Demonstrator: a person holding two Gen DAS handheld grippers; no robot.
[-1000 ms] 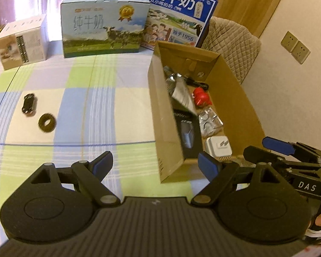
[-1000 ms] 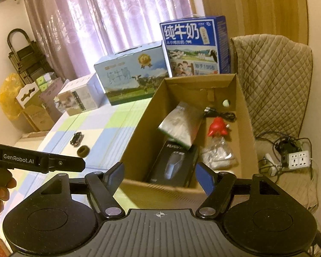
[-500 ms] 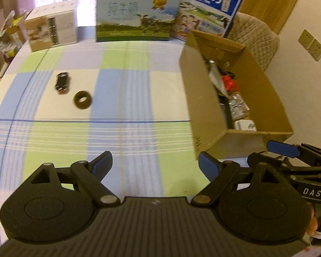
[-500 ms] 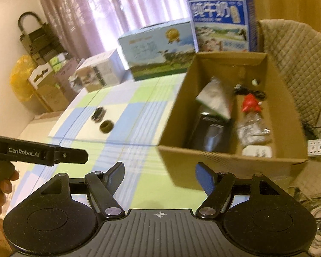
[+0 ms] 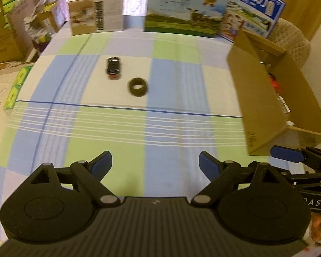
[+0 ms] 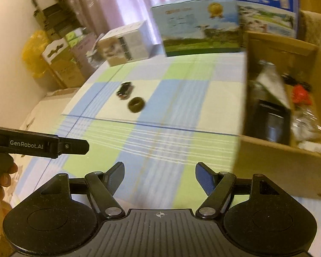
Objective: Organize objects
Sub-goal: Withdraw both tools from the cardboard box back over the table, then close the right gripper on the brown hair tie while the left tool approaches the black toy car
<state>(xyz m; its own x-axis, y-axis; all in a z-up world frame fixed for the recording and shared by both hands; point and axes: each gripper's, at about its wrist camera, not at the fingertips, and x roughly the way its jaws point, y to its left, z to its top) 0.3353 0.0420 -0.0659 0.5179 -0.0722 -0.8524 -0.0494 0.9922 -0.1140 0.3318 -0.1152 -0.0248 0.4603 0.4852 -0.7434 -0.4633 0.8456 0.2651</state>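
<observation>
Ahead of left tool (image 5: 155, 163) | ring (image 5: 138, 87) beside toy car (image 5: 113, 67), well apart | both tools released, right tool (image 6: 160, 176)

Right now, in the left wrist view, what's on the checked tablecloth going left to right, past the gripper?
Toy car → dark ring → open cardboard box. The car and ring sit close together but apart; the box stands at the table's right edge.

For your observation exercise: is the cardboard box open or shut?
Open. The cardboard box has no lid on top, and a red item shows inside.
</observation>
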